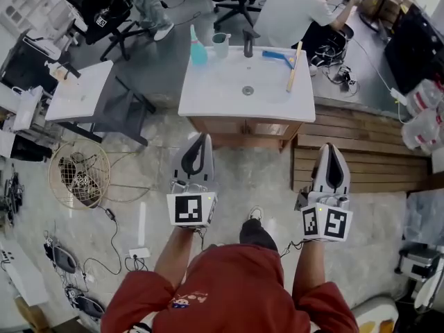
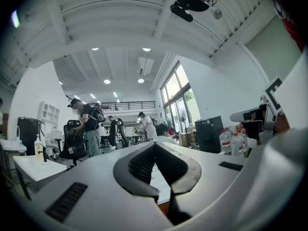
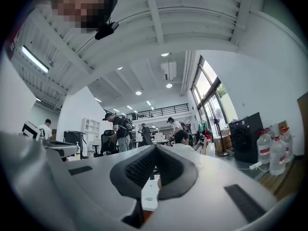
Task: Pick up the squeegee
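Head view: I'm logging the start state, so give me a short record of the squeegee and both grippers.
squeegee: lying on the sink top, right of the faucet, untouched
other items: blue spray bottle and cup at the back left
left gripper: shut, empty, short of the sink
right gripper: shut, empty, short of the sink

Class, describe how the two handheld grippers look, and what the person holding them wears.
The left gripper and right gripper are pale grey tapered shells with black ribbed jaw pads. Each carries a white cube with black square markers at its rear. The person wears a red sweatshirt.
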`<action>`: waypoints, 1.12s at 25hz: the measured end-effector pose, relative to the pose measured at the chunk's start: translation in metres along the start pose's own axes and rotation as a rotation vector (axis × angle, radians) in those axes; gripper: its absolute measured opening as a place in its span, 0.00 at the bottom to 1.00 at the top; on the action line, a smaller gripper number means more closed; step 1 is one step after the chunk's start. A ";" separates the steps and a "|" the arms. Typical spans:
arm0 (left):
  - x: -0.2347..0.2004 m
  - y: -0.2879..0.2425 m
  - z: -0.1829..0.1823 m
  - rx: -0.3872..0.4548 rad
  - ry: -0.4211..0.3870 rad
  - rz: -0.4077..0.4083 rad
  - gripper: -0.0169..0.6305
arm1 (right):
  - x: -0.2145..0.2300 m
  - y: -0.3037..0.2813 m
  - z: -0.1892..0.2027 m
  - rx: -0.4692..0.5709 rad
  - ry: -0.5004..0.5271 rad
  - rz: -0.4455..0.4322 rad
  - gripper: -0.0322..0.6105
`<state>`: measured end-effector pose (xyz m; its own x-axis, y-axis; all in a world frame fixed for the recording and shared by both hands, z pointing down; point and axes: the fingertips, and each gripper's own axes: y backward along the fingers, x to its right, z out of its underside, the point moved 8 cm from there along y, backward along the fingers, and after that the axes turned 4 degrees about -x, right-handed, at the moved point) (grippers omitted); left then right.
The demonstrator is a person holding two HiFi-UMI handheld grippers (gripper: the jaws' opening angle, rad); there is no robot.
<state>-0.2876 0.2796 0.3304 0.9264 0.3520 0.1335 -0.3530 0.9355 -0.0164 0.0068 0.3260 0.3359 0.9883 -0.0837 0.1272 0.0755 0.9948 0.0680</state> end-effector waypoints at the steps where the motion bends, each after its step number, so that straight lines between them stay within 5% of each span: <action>1: 0.007 -0.013 -0.002 0.000 -0.004 0.000 0.05 | 0.011 -0.008 -0.001 -0.001 -0.004 0.001 0.06; 10: 0.065 -0.109 -0.022 0.002 -0.017 0.011 0.05 | 0.107 -0.068 -0.009 -0.001 -0.026 0.009 0.06; 28: 0.081 -0.214 -0.017 0.037 -0.002 0.071 0.05 | 0.155 -0.141 -0.009 0.020 0.016 0.039 0.06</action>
<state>-0.1345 0.1081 0.3278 0.8986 0.4174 0.1357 -0.4226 0.9063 0.0108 0.1509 0.1734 0.3367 0.9925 -0.0433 0.1142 0.0339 0.9960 0.0826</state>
